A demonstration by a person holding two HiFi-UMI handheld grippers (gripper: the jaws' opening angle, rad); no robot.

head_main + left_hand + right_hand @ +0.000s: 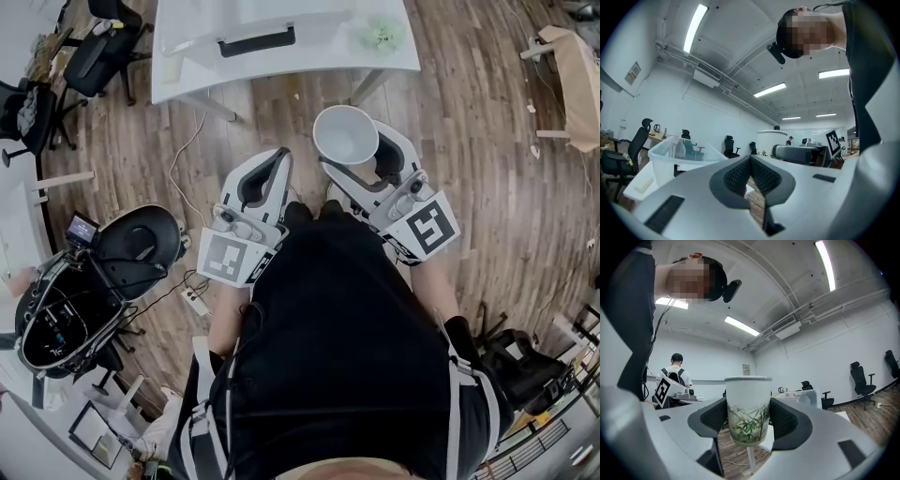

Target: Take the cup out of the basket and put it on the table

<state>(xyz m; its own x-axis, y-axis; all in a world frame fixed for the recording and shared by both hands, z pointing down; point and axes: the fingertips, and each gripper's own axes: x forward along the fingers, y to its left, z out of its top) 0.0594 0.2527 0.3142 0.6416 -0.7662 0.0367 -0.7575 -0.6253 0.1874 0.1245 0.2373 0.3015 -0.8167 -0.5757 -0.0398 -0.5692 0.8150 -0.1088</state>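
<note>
In the right gripper view a white paper cup (747, 411) with a green bamboo print stands upright between the dark pads, and my right gripper (748, 423) is shut on it. From the head view the cup (345, 131) shows its open mouth, held over the wooden floor in front of the white table (394, 58), with the right gripper (361, 155) around it. A clear plastic basket (258, 28) with a black handle sits on that table. My left gripper (277, 157) is beside the right one, jaws shut on nothing; in its own view the gripper (750, 161) points at the basket (677, 152).
Black office chairs (103, 52) stand at the far left. A black chair and a stand of equipment (84, 291) are at my left, with a power strip (195, 300) and cables on the floor. A wooden frame (577, 84) is at the far right. Something small and green (382, 36) lies on the table.
</note>
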